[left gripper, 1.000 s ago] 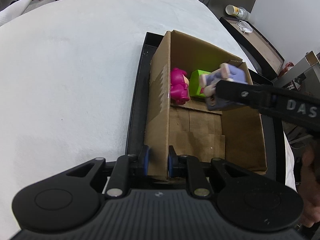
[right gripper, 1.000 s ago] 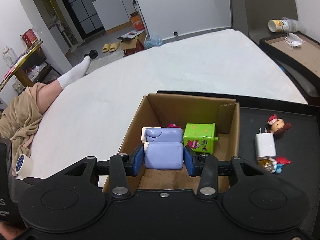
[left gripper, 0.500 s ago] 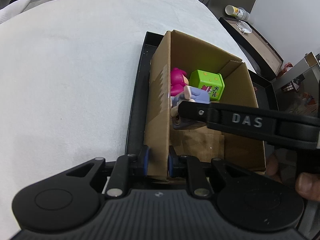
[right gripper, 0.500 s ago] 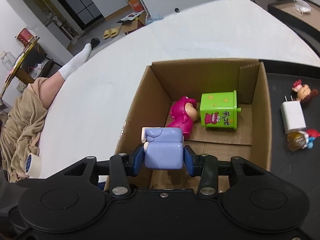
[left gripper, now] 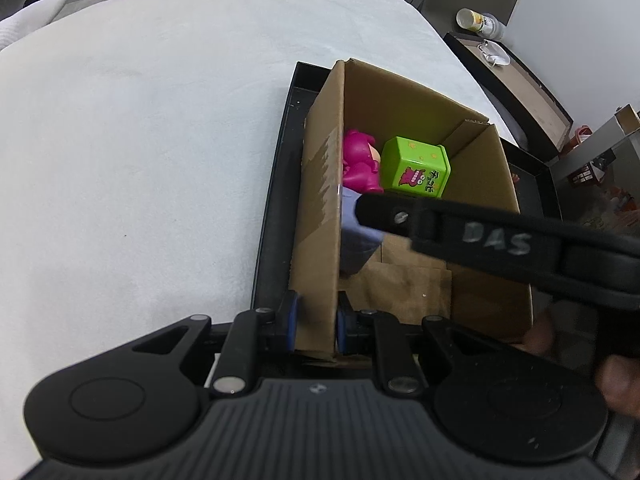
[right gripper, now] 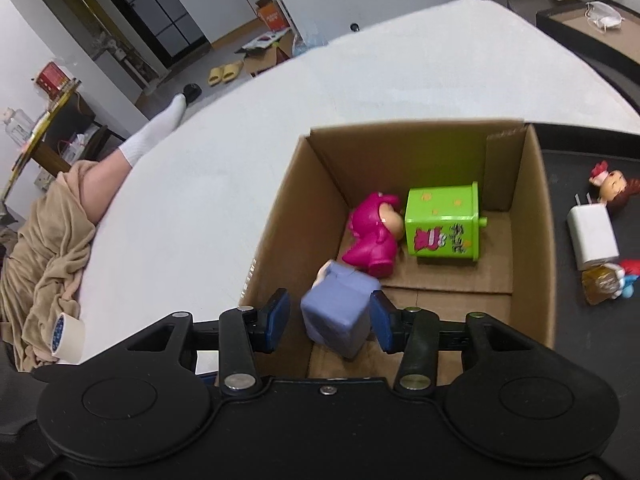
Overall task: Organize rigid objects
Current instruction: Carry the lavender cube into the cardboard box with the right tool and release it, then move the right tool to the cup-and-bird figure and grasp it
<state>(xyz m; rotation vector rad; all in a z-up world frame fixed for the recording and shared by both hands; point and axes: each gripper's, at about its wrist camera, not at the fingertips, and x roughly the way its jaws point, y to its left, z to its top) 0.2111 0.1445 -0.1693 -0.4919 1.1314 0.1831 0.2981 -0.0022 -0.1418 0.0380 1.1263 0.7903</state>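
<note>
Right gripper point(right gripper: 328, 322), fingers just parted, releases a lilac toy point(right gripper: 340, 314) into the cardboard box point(right gripper: 536, 248) beside a pink figure point(right gripper: 370, 236) and green bin point(right gripper: 444, 224); left gripper point(left gripper: 316, 320) clamps the box wall. A charger point(right gripper: 592, 234) and two dolls wait on the tray point(right gripper: 592, 320).

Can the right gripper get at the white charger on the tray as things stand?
Probably yes: the white charger lies uncovered on the black tray outside the cardboard box. The right gripper, just opening, must first clear the purple toy.

Both wrist fisheyes look steeply down, close, sharing the cardboard box point(left gripper: 400, 280) point(right gripper: 532, 240).
</note>
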